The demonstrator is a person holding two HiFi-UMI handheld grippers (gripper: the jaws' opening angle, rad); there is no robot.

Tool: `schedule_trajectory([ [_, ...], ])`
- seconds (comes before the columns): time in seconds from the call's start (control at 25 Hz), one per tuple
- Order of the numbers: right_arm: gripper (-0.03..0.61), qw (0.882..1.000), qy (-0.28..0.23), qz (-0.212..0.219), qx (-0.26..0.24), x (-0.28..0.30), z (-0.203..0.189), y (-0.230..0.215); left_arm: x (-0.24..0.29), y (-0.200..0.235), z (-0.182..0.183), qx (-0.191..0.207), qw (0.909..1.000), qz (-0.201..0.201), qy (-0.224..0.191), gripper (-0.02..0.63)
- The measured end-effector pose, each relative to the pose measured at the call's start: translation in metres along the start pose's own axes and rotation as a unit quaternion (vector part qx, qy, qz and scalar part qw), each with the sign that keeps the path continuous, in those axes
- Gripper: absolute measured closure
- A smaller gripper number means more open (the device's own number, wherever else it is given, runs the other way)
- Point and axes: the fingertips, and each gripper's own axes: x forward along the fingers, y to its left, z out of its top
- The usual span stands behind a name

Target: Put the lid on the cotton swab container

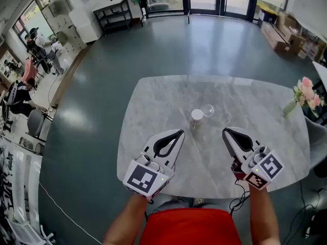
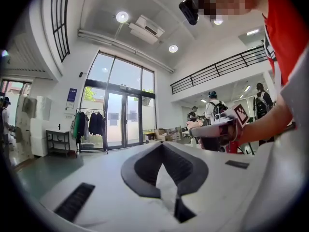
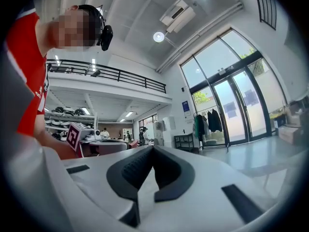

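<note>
Pointing shut and empty toward twelve o'clock, left tool [image 1: 179,132] and right tool [image 1: 226,132] could topple the cotton swab container [image 1: 197,117] while grabbing its lid [image 1: 208,109].

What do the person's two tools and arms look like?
The left tool and right tool are white tapering shells with black padded jaws. Each carries a cube with black-and-white square markers. A dark cable hangs below the right one. The person wears a red top.
</note>
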Motion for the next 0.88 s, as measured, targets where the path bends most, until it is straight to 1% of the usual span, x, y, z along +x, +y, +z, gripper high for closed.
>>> schedule_trajectory([
  [0.08, 0.571, 1.0, 0.006, -0.009, -0.001, 0.008, -0.005, -0.009, 0.01, 0.009, -0.007, -0.003, 1.0, -0.009, 0.0, 0.601],
  [0.16, 0.571, 1.0, 0.015, -0.014, -0.005, 0.015, -0.009, -0.018, 0.022, 0.017, -0.014, 0.002, 0.9998, -0.018, -0.004, 0.601],
  [0.36, 0.571, 0.999, 0.036, -0.014, -0.004, 0.023, -0.022, -0.048, 0.053, 0.03, -0.033, 0.016, 0.9995, -0.027, 0.005, 0.601],
  [0.52, 0.571, 0.999, 0.051, -0.007, 0.003, 0.033, -0.033, -0.064, 0.07, 0.041, -0.052, 0.01, 0.9994, -0.027, 0.021, 0.601],
  [0.72, 0.571, 0.997, 0.08, 0.0, 0.017, 0.046, -0.057, -0.088, 0.095, 0.05, -0.084, 0.007, 0.9985, -0.025, 0.048, 0.597],
  [0.88, 0.529, 0.994, 0.107, 0.009, 0.037, 0.055, -0.08, -0.104, 0.114, 0.052, -0.109, 0.003, 0.9968, -0.033, 0.072, 0.583],
])
